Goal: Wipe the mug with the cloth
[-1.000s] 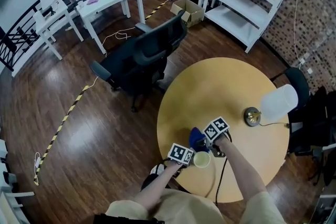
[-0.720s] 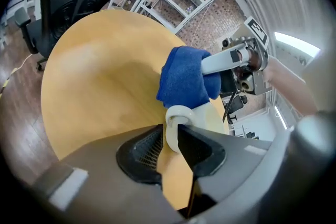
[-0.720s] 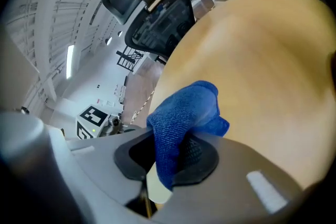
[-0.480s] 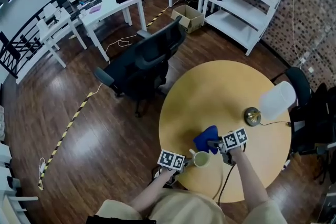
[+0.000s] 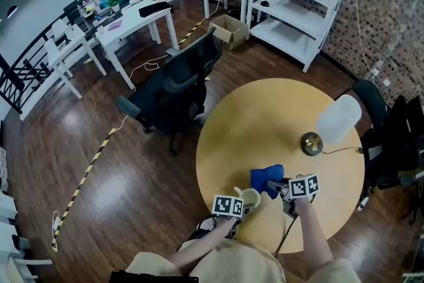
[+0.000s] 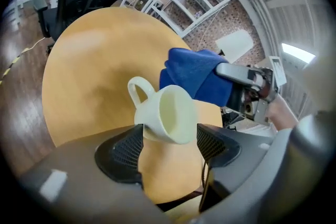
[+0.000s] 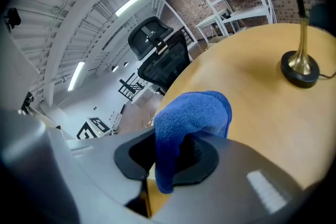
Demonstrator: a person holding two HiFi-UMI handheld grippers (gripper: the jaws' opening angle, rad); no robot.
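cloth (image 7: 194,113) in right gripper (image 7: 173,157), beside mug (image 5: 250,197)

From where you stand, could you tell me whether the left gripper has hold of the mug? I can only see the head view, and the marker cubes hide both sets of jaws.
Observer: Not yet, as far as I can tell. In the left gripper view, the left gripper has just been opening its jaws. They stand wide apart with the mug between them.
Operator: Thank you. Is the cloth secure on the other side?
Observer: Yes. The right gripper view shows the right gripper shut on the blue cloth, with a fold bulging up past its jaws.
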